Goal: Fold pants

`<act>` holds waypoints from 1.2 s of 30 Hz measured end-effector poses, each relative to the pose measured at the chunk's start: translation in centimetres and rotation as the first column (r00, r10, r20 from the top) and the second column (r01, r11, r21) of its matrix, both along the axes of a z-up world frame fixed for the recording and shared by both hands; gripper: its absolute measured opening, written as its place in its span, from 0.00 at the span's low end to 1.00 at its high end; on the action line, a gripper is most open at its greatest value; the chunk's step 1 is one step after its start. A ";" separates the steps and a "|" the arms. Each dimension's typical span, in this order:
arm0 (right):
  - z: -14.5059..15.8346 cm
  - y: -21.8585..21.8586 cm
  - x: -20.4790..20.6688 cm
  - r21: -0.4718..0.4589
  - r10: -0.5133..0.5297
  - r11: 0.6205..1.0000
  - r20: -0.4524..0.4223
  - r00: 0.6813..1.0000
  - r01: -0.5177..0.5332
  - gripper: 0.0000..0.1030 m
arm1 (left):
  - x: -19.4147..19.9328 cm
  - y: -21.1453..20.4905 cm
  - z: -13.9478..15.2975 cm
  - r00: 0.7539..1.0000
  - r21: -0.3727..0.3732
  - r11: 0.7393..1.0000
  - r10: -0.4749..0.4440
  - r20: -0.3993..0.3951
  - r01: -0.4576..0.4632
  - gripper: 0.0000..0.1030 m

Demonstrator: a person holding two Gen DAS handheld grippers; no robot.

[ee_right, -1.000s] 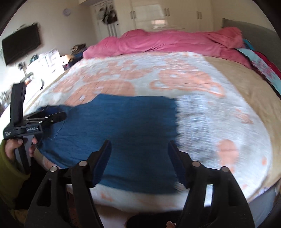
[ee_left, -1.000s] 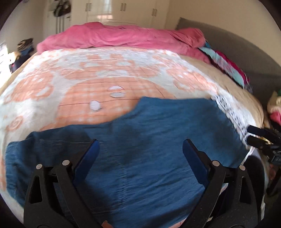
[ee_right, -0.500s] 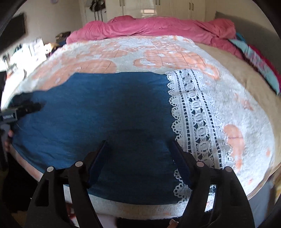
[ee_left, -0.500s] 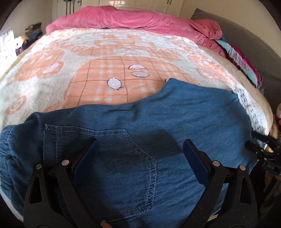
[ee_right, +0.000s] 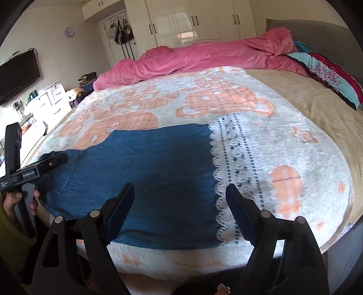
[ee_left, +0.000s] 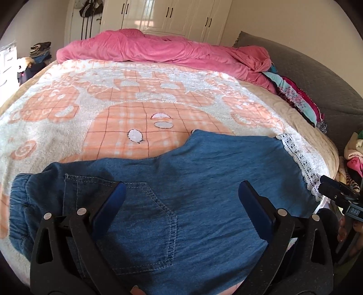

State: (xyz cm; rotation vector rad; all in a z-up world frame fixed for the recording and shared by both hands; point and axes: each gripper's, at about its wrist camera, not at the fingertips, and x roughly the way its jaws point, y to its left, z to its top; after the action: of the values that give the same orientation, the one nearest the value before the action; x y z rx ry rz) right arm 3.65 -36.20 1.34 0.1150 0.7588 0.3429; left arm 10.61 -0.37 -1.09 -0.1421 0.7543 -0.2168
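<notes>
a: blue pads on the left gripper (ee_left: pixel 181 197) are standing wide apart, released, nothing pinched between them; the fingers (ee_left: pixel 109 204) are hovering over the back pocket (ee_left: pixel 140 227) low in the left wrist view.

b: and the right gripper (ee_right: pixel 180 199)?

a: its jaws have just been opening and are gaping too, nothing between them. they are framing the denim's edge at the bottom centre of the right wrist view.

b: where are the pants (ee_left: pixel 172 204) lying?

a: flat across the lower half of the left wrist view, on the peach and white blanket (ee_left: pixel 68 118), elastic waist at lower left, white lace hem (ee_left: pixel 299 158) at the right. in the right wrist view the lace is running down the centre right.

b: anything further out?

a: a hand (ee_right: pixel 13 202) in an olive sleeve is gripping the left gripper's handle at the left edge of the right wrist view. a pink duvet (ee_left: pixel 172 50) is bunching along the top, white wardrobes (ee_right: pixel 192 20) behind it.
</notes>
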 end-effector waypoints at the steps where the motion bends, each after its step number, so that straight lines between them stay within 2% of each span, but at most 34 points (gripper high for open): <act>1: 0.1 -0.5 -0.1 0.012 -0.005 1.000 -0.001 1.000 0.005 0.79 | -0.1 -0.1 0.1 1.000 0.004 1.000 0.000 -0.006 0.001 0.91; 7: 0.3 -3.6 -1.2 0.050 -0.070 0.996 0.004 0.998 0.070 0.79 | -0.6 -2.3 1.2 0.999 0.017 0.999 -0.052 -0.002 0.052 0.91; 16: -0.3 -7.2 -2.3 0.110 -0.137 0.984 -0.010 0.990 0.138 0.79 | -0.2 -7.9 2.9 0.988 0.054 0.987 -0.153 0.004 0.152 0.91; 22: -0.8 -8.6 -2.6 0.152 -0.165 0.974 -0.032 0.986 0.168 0.79 | 2.4 -12.3 3.6 0.974 0.080 0.971 -0.225 -0.037 0.228 0.91; 27: -1.8 -9.2 -2.4 0.187 -0.161 0.967 -0.072 0.984 0.172 0.79 | 4.9 -16.2 3.7 0.956 0.153 0.944 -0.287 -0.062 0.294 0.91; 36: -3.2 -9.2 -1.5 0.220 -0.150 0.959 -0.147 0.978 0.180 0.79 | 11.9 -20.4 1.8 0.922 0.163 0.912 -0.351 -0.163 0.376 0.91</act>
State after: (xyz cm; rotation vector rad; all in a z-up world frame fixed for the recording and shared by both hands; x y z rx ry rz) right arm 2.11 -45.44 -1.87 0.4229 0.8287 0.2651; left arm 22.48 -20.79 0.74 0.1725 0.9254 -0.4928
